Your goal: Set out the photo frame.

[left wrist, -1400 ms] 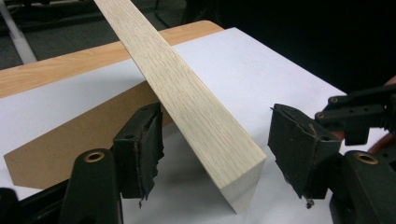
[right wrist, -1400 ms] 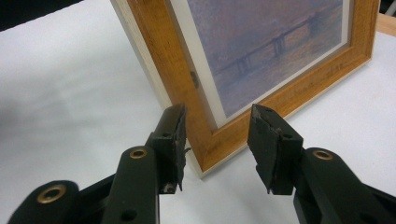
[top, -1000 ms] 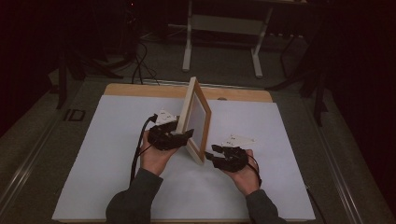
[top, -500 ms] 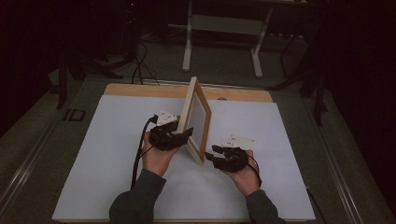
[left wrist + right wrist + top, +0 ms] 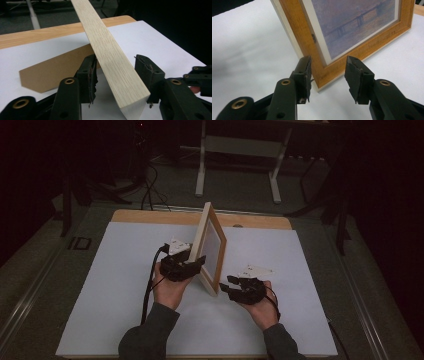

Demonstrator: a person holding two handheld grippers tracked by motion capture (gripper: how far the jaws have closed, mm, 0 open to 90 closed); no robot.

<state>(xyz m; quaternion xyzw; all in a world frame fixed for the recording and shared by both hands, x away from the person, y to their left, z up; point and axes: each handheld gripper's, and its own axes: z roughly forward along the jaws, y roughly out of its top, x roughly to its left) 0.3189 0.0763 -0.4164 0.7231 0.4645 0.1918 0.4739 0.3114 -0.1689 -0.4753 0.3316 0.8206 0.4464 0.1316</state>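
Picture frame (image 5: 210, 249) stands on its lower edge near the middle of the white-covered desk (image 5: 115, 285), seen almost edge-on from the high view. Left gripper (image 5: 196, 264) sits at the frame's 9 o'clock side, right gripper (image 5: 226, 286) at its 5 o'clock corner. The left gripper view adds what the high view lacks: the frame's pale wood edge (image 5: 112, 62) runs between the left fingers (image 5: 87, 75), which have just been closing; a gap remains on both sides, so no grip. It also shows the brown easel back (image 5: 55, 70) lying on the desk behind the frame at 10 o'clock. The right gripper view shows the frame's front: orange-brown moulding (image 5: 322, 72), white mat, and a hazy bridge print (image 5: 354, 22). Right fingers (image 5: 354, 72) are open and straddle the near bottom corner without touching it.
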